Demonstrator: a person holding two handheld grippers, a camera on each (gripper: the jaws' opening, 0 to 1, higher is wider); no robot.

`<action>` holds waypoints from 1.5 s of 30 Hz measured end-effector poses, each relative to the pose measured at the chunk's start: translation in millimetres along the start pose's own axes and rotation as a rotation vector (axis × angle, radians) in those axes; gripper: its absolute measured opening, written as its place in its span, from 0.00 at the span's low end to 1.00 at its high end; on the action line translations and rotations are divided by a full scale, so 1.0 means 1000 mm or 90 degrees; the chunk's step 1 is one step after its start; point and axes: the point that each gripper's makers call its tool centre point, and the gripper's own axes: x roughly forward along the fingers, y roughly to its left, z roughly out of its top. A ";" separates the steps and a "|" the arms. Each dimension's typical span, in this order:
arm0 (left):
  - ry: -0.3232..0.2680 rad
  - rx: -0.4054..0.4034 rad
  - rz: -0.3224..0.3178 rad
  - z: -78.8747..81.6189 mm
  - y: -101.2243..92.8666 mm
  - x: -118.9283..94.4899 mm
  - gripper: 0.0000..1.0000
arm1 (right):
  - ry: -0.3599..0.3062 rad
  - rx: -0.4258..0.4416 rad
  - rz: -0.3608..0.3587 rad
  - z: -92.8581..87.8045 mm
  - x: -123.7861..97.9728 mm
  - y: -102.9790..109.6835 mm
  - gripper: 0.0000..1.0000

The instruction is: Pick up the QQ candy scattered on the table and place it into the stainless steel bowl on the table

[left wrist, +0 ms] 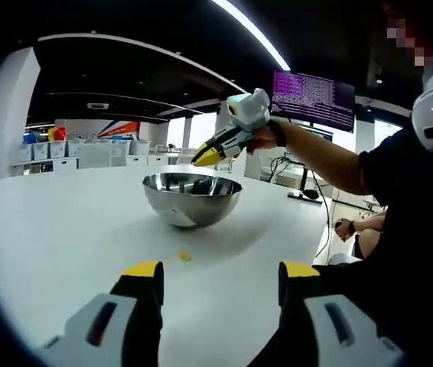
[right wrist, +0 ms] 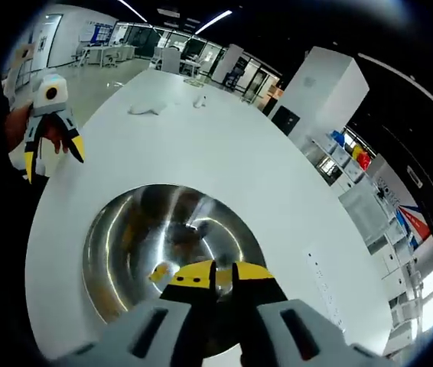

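I hold the right hand-held gripper (right wrist: pixel 213 269), jaws nearly together, above the shiny stainless steel bowl (right wrist: pixel 125 222); I'd release centred, low.

My left hand-held gripper (left wrist: pixel 220 277), spread, faces the small yellow candy (left wrist: pixel 185 256) on the white surface (left wrist: pixel 63 229).

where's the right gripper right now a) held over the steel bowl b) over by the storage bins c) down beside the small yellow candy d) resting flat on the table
a: in the left gripper view the right gripper hangs above the steel bowl, and the right gripper view looks straight down into the bowl.

Left gripper view looks level across the table (left wrist: pixel 63 229) at the bowl (left wrist: pixel 191 197); right gripper view peers down into it, close
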 end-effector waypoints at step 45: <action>-0.003 0.044 0.014 0.017 -0.017 -0.014 0.61 | -0.361 0.299 -0.084 -0.074 -0.174 0.130 0.20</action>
